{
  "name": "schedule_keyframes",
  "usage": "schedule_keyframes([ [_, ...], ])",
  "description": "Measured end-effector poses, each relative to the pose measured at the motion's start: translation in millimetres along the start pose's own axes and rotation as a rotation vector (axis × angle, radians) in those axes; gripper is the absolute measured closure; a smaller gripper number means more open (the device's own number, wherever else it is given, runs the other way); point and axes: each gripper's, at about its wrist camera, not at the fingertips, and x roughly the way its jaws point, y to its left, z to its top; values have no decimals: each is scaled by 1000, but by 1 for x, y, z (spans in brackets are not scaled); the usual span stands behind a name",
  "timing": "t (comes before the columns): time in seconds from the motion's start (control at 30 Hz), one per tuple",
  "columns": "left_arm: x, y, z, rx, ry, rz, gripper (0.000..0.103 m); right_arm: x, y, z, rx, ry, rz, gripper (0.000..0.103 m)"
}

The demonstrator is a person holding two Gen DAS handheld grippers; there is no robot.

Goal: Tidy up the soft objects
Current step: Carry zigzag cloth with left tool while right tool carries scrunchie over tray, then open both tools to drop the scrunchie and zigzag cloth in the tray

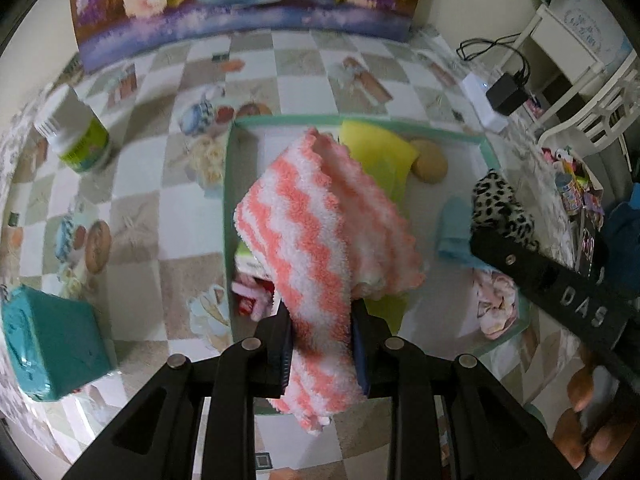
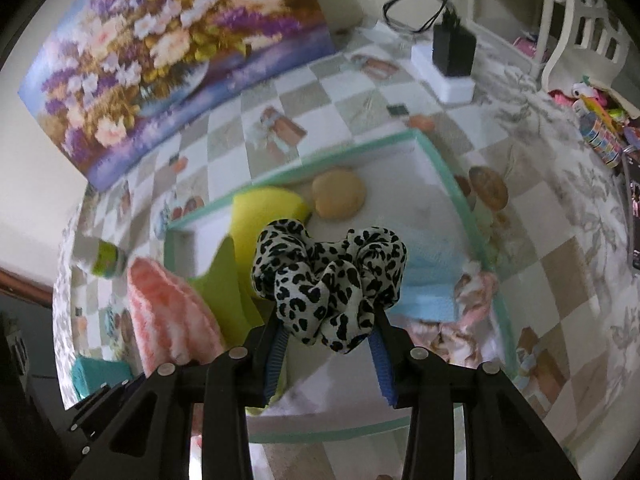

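Left gripper was clamped on a pink-striped fluffy cloth, hanging over the green-rimmed tray on the worktop. Right gripper pinched a leopard-print scrunchie above the same tray, over the blue cloth.

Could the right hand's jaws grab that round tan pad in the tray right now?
Probably not yet. The right gripper is already shut on the leopard-print scrunchie, so nothing more fits between its jaws. The round tan pad itself lies uncovered in the green-rimmed tray.
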Motion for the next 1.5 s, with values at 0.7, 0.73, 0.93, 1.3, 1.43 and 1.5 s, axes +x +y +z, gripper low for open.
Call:
schedule_keyframes([
  [0.7, 31, 8, -9, -34, 100, 47, 63, 62, 6, -20, -37, 185, -69, 38],
  [0.73, 31, 7, -8, -33, 104, 45, 63, 61, 6, -19, -34, 184, -72, 37],
  [0.93, 21, 3, -6, -14, 106, 47, 62, 48, 6, -14, -22, 153, -56, 33],
  [1.3, -16, 6, -2, -13, 39, 28, 40, 6, 8, -5, -24, 56, -43, 32],
  [1.43, -28, 5, -1, -14, 14, 11, 40, 0, 6, -3, -20, 39, -41, 32],
  [1.5, -31, 8, 0, -22, 4, 14, 40, -2, 6, -3, -15, 37, -43, 32],
])
